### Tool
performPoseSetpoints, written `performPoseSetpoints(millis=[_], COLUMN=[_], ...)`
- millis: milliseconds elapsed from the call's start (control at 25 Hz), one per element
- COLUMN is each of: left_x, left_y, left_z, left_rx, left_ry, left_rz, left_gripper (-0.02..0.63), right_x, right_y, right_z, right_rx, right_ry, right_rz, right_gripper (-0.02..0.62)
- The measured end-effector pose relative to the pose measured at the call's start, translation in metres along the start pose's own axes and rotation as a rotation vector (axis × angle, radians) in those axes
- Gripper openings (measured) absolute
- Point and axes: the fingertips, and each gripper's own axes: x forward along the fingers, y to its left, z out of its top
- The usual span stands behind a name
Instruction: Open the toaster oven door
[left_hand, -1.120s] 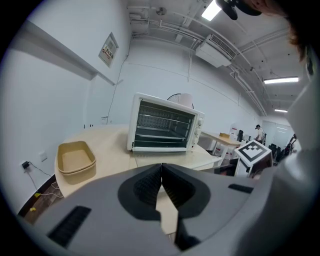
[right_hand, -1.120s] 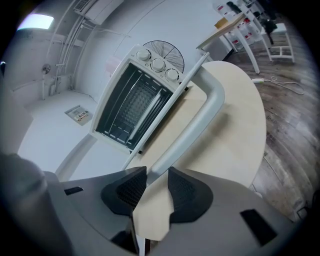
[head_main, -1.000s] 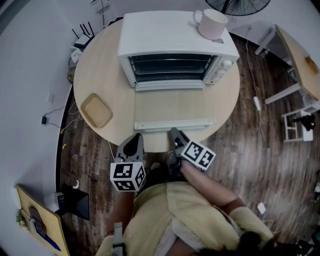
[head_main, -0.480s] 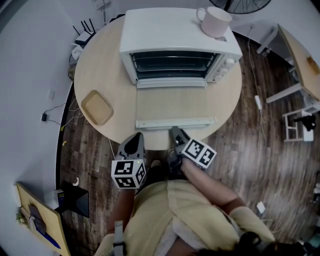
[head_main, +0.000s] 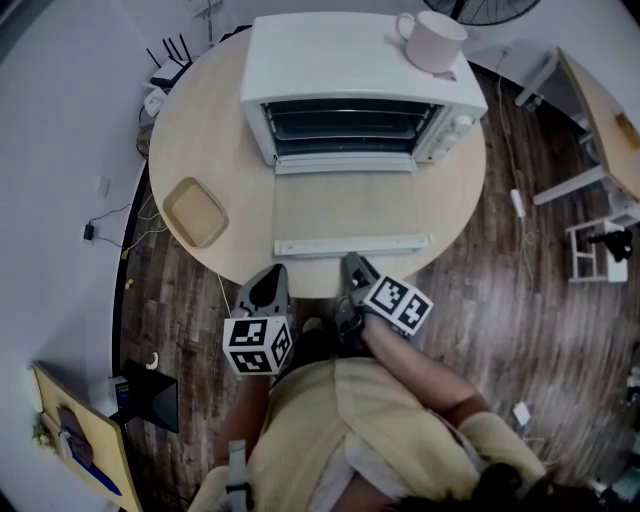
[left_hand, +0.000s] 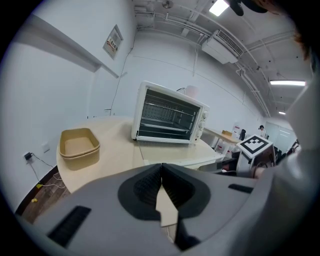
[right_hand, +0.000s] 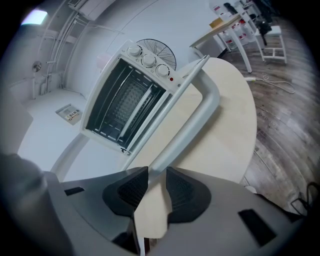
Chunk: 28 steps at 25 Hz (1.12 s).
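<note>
While door lies flat, both grippers sit at table edge

Though the round beige table (head_main: 200, 120) fills much of the head view, only a few things are on it. White toaster oven (head_main: 350, 55) stands at the far side, front facing the person, rack bars visible inside. Its door (head_main: 345, 205) is fully open, folded down flat on the tabletop & reaching toward the near edge. Shallow beige tray (head_main: 195, 212) sits on the table's left, well apart from oven & door. Left gripper (left_hand: 161, 169) hovers just off the near table edge, jaws together at the tips, nothing btwn them. Right gripper (right_hand: 156, 172) is beside it, also at the near edge, jaws apart w/ a narrow gap. They've just been closing, but the pads aren't pressing on anything. Pink mug (head_main: 437, 40) stands upright on the oven top, far right corner. Door handle (head_main: 352, 244), a pale bar along the door's free edge, lies just ahead of the right gripper's tips, in line w/ the gap, not gripped.
</note>
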Motion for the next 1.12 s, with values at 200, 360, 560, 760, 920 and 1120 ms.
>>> performPoseSetpoints(millis=[200, 360, 560, 760, 920, 1120], left_x=[0.000, 0.002, 0.003, 0.005, 0.008, 0.011], left_y=[0.000, -0.001, 0.000, -0.001, -0.003, -0.003], left_z=[-0.001, -0.002, -0.004, -0.004, -0.002, 0.005], left_rx=[-0.003, -0.003, -0.009, -0.009, -0.009, -0.008], left_ry=[0.004, 0.006, 0.013, 0.012, 0.011, -0.001], left_rz=[-0.006, -0.008, -0.010, -0.017, -0.024, -0.029], left_gripper=[0.003, 0.003, 0.003, 0.003, 0.003, 0.003], right_x=[0.002, 0.002, 0.002, -0.005, -0.013, -0.025], right_y=[-0.002, -0.007, -0.010, -0.005, -0.001, 0.010], right_z=[-0.003, -0.005, -0.004, -0.009, -0.008, 0.003], right_rx=[0.007, 0.015, 0.025, 0.021, -0.016, -0.086], right_ry=[0.011, 0.025, 0.030, 0.060, 0.063, 0.040], right_rz=[-0.009, -0.029, -0.033, -0.010, 0.008, 0.026], right_gripper=[0.109, 0.087, 0.087, 0.087, 0.087, 0.087])
